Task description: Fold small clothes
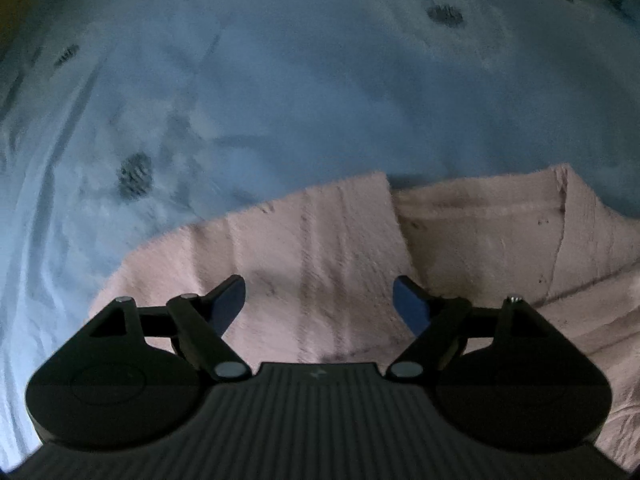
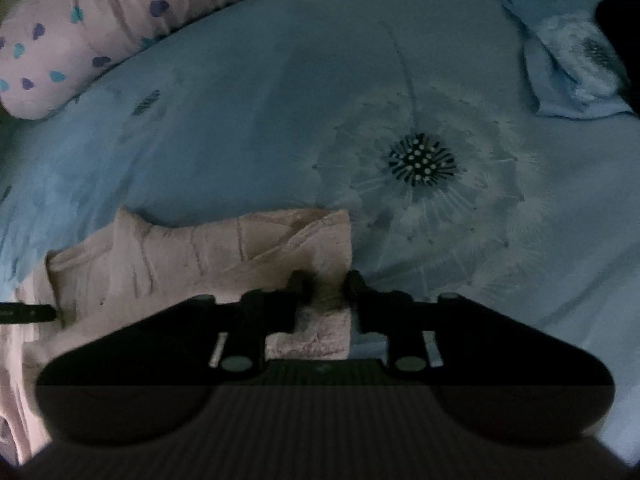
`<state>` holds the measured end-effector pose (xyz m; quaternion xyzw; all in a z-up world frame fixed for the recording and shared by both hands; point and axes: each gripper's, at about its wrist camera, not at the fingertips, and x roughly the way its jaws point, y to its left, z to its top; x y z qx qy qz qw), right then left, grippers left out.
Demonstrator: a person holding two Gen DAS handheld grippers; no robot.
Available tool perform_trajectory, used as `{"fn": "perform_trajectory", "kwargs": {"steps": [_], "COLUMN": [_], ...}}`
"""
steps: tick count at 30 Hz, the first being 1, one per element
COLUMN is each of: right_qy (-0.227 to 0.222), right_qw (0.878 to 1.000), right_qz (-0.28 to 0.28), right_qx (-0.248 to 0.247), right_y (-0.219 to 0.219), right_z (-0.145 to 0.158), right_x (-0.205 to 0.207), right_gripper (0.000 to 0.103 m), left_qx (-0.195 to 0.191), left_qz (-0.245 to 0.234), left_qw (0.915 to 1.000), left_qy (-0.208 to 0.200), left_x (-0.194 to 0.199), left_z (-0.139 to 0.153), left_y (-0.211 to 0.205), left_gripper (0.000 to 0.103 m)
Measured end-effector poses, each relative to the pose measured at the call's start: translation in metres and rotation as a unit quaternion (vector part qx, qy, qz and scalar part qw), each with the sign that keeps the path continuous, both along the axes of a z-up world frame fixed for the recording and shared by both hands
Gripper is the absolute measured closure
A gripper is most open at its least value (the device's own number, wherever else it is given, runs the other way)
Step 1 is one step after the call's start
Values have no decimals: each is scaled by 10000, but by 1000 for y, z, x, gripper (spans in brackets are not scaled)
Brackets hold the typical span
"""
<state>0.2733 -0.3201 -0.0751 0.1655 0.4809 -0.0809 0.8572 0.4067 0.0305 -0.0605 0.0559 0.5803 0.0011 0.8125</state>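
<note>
The pink cloth (image 1: 340, 240) lies partly folded on the blue bed sheet (image 1: 280, 80). The left gripper (image 1: 319, 303) hovers over it with its jaws spread apart, holding nothing. The right gripper (image 2: 323, 280) is clamped on a raised fold of the cloth (image 2: 200, 256). A dotted pillow (image 2: 100, 28) lies at the sheet's far left edge.

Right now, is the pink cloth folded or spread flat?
Partly folded: the pink cloth has one flap lying over another layer, and the right tool pinches a bunched edge.

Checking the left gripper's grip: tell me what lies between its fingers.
Only pink cloth shows between the open left gripper's blue pads, in the left wrist view.
</note>
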Motion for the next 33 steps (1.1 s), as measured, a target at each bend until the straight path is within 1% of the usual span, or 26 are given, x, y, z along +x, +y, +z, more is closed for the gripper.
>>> {"fn": "perform_trajectory", "kwargs": {"steps": [1,4,7,9,11,12,14,16,18,20,22,23,24,26,27,28,29,30,31,32,33], "right_qy": [24,-107,-263,-292,-285,-323,-459,-580,-674,-638,-502,-432,-343,-110,-25,46,129,177,164,116,62], "right_qw": [10000,9987,9964,9937,9899,9882,9853,9847,9853,9831,9794,9780,9774,9770,9766,9758,9754,9751,9749,9747,9741], "right_qz": [-6,109,109,-9,-138,-114,129,573,1094,1556,1891,1995,2052,2109,2133,2167,2184,2195,2205,2220,2249], "right_qx": [-93,-496,-803,-1081,-1381,-1490,-1638,-1539,-1125,-721,-498,-422,-374,-294,-286,-274,-259,-245,-251,-248,-224], "right_y": [3,16,30,39,49,54,67,79,89,99,109,113,117,120,122,124,124,124,124,124,124], "right_z": [4,22,35,40,43,43,47,50,50,45,36,30,25,13,10,6,1,-3,-5,-5,-4], "right_x": [-1,-9,-10,-12,-14,-11,-7,6,26,49,73,84,93,108,112,115,117,118,117,116,113], "right_gripper": [68,67,56,55,55,55,55,55,55,55,55,55,55,55,55,55,55,55,54,55,61], "left_qx": [28,142,312,350,209,41,-301,-520,-690,-853,-935,-985,-1053,-1044,-1040,-1047,-1061,-1084,-1114,-1169,-1231], "left_qz": [-26,-155,-301,-413,-587,-696,-865,-1025,-1173,-1284,-1386,-1437,-1482,-1498,-1498,-1481,-1451,-1415,-1360,-1287,-1208], "left_qw": [10000,9994,9983,9976,9973,9970,9956,9933,9907,9880,9858,9845,9830,9828,9829,9830,9833,9836,9840,9844,9847], "left_qy": [-62,-271,-383,-432,-402,-344,-193,-97,-12,96,160,193,254,269,255,267,297,295,301,284,232], "left_x": [2,13,30,41,50,55,65,73,80,87,87,86,87,85,83,82,82,82,81,80,78], "left_z": [4,12,13,11,7,5,1,-2,-5,-7,-10,-11,-13,-16,-16,-17,-18,-17,-16,-15,-13], "left_y": [4,15,25,29,31,31,31,27,23,18,9,6,5,3,3,3,4,6,7,9,12], "left_gripper": [19,19,19,19,19,19,19,19,19,19,22,29,33,50,56,66,74,79,85,90,91]}}
